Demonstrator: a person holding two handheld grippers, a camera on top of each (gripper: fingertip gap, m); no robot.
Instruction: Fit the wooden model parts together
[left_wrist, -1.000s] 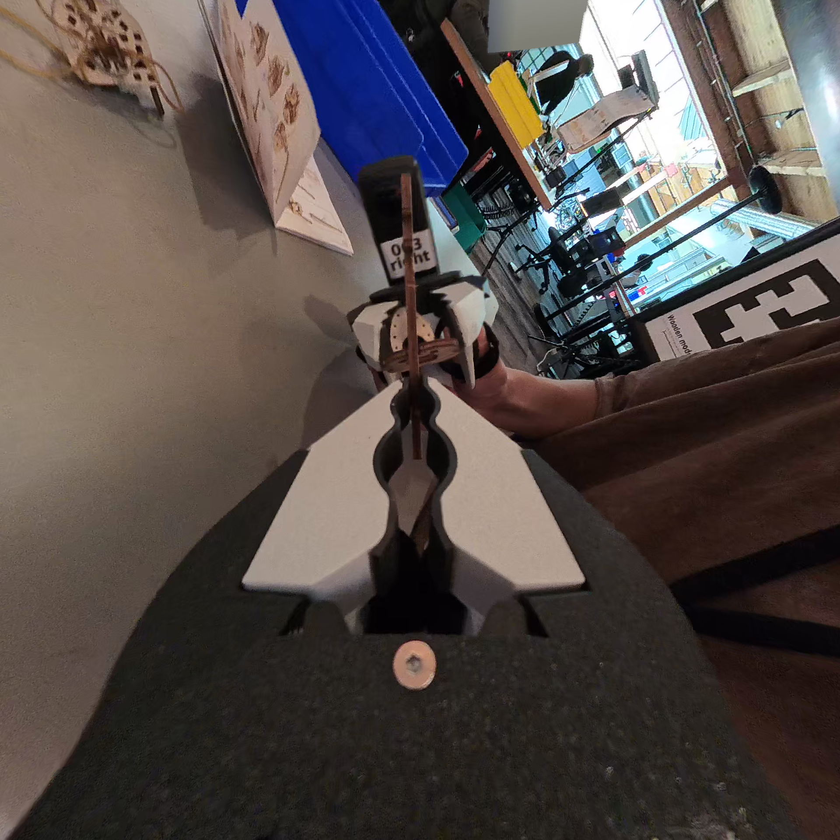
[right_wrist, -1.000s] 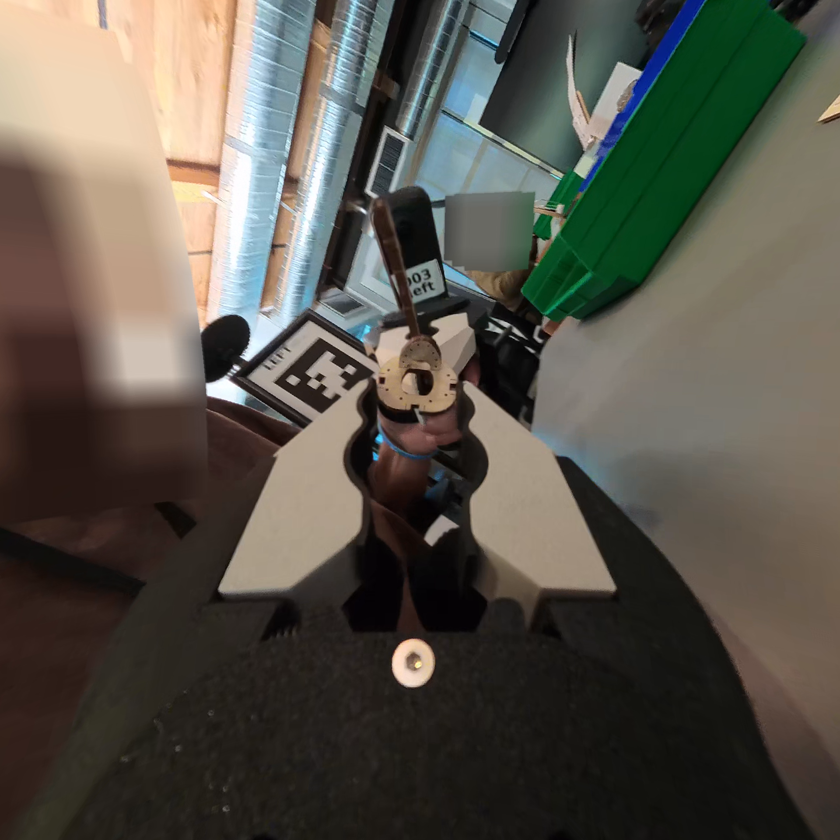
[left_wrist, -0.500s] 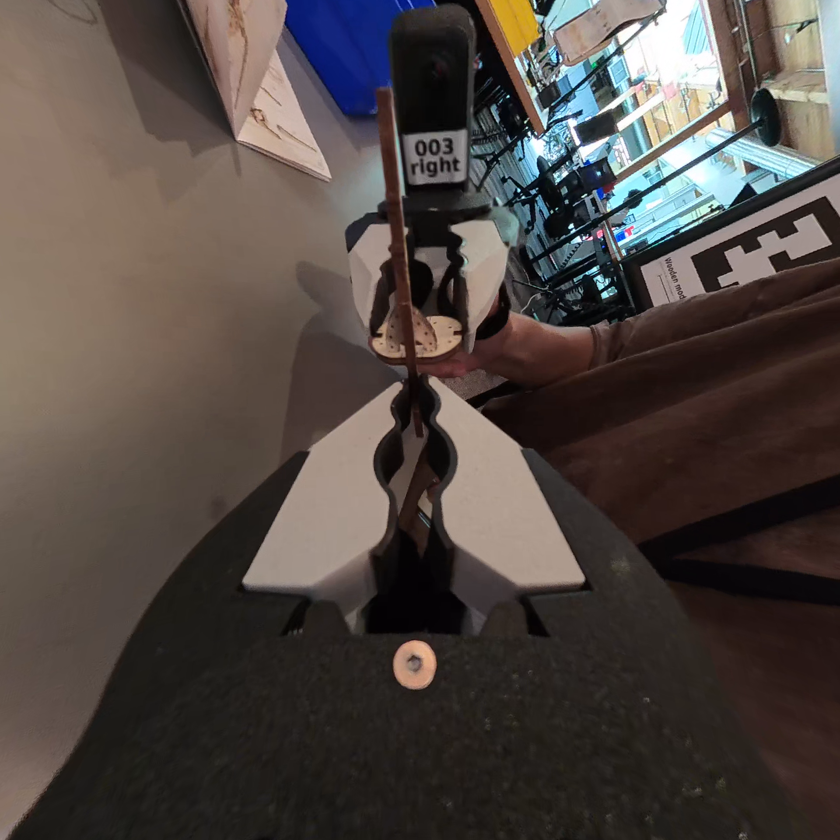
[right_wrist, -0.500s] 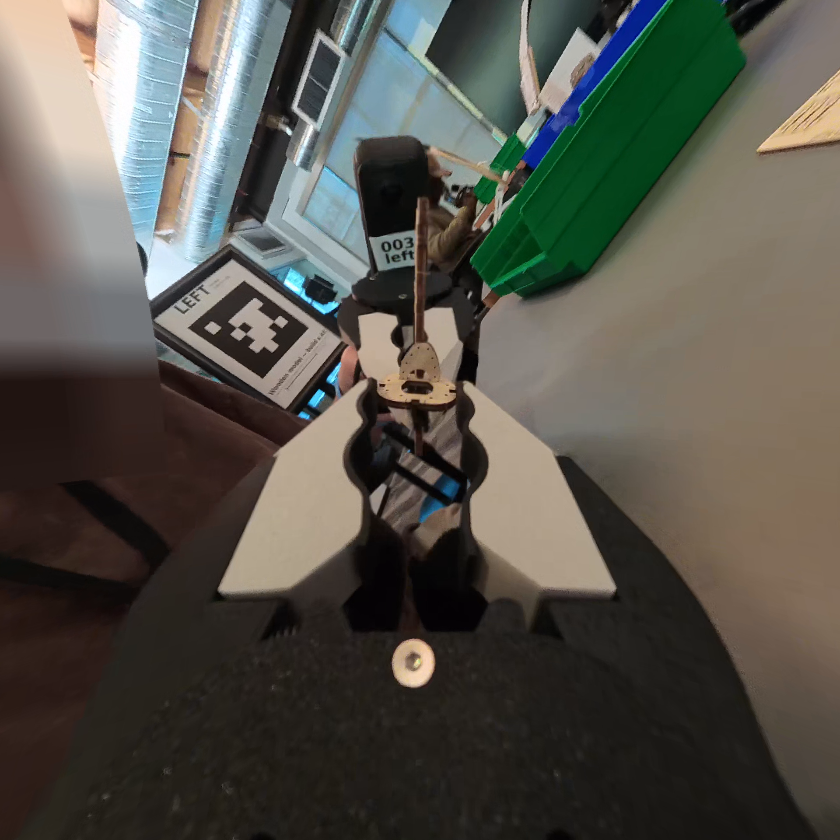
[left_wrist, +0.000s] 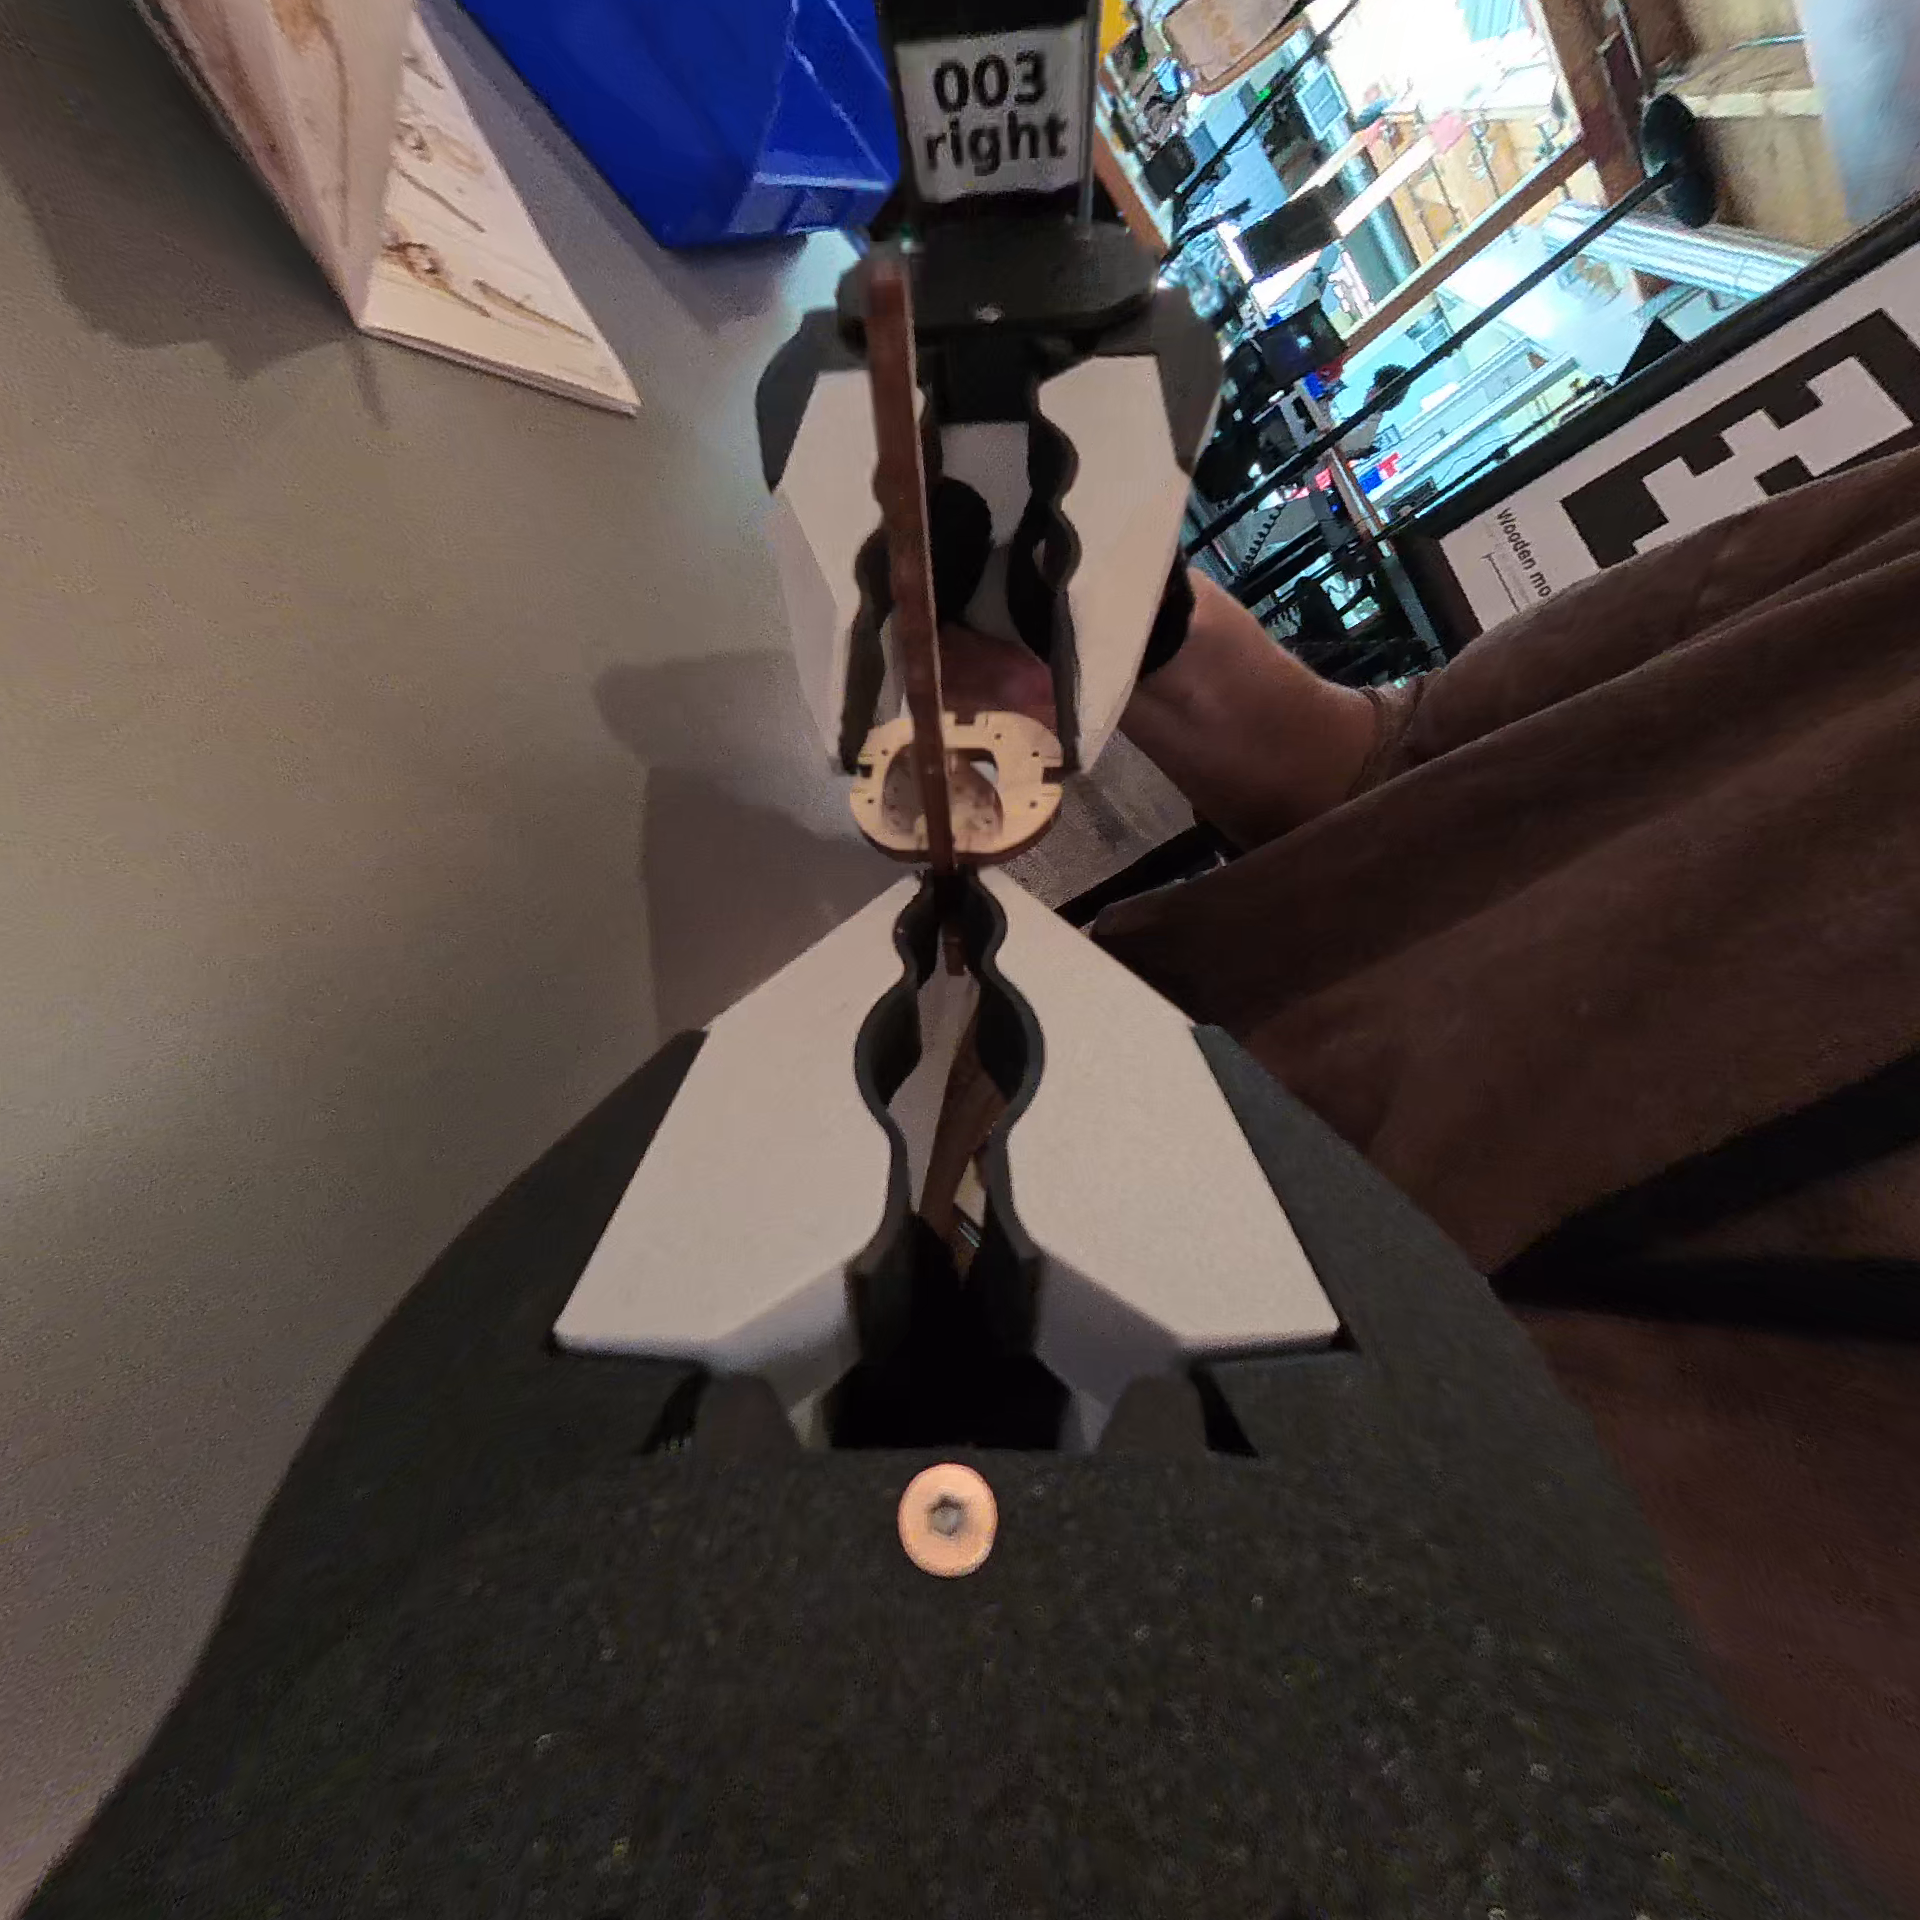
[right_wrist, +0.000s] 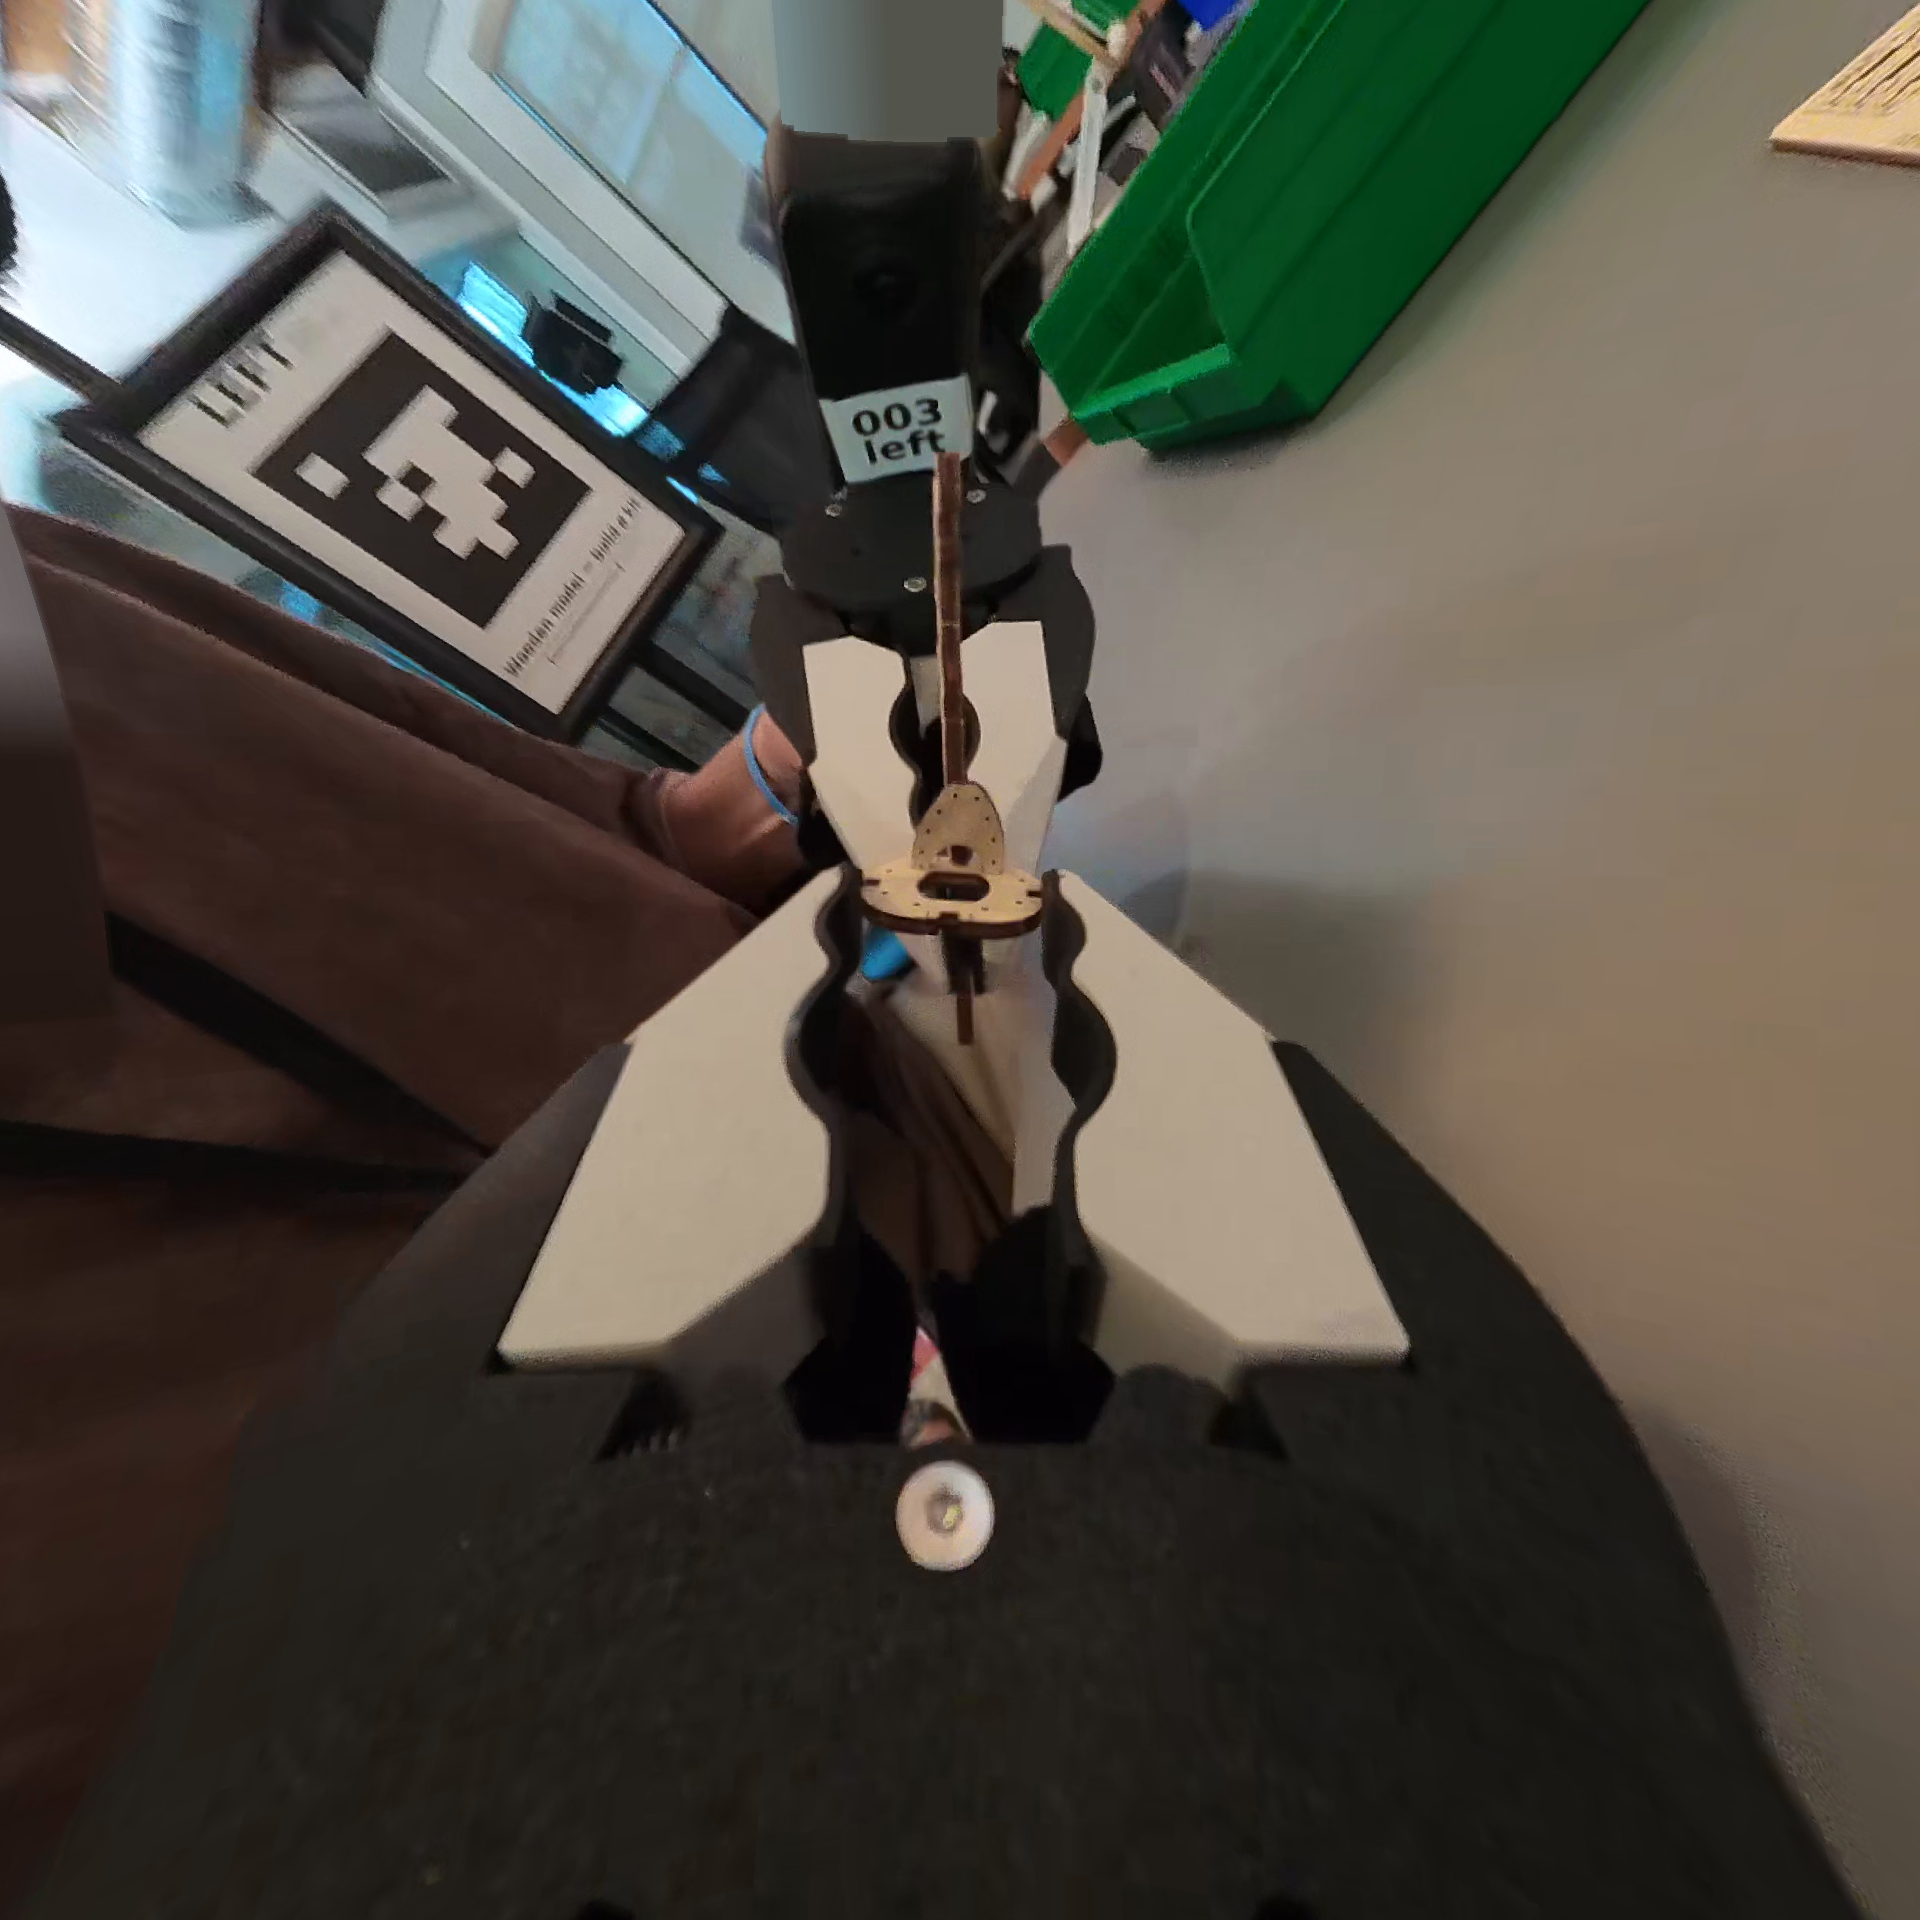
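My left gripper is shut on a thin flat wooden part, seen edge-on as a dark strip that rises from between its fingertips. My right gripper faces it, tip to tip, and is shut on a round pale wooden disc with small holes. The strip passes through the disc's middle slot, and its end sticks out on my side of the disc in the right wrist view. The disc sits just beyond my left fingertips. A fan-shaped pale piece stands on the strip right behind the disc.
The grey table lies to one side. A blue bin and an open instruction booklet are behind. Green bins, a wooden sheet and a framed marker sign show in the right view. Brown sleeves are close. Less than 4 cm separates the two grippers' tips.
The two grippers have moved closer together and now nearly touch at the tips. The strip has gone further through the disc's slot. Both keep their hold.
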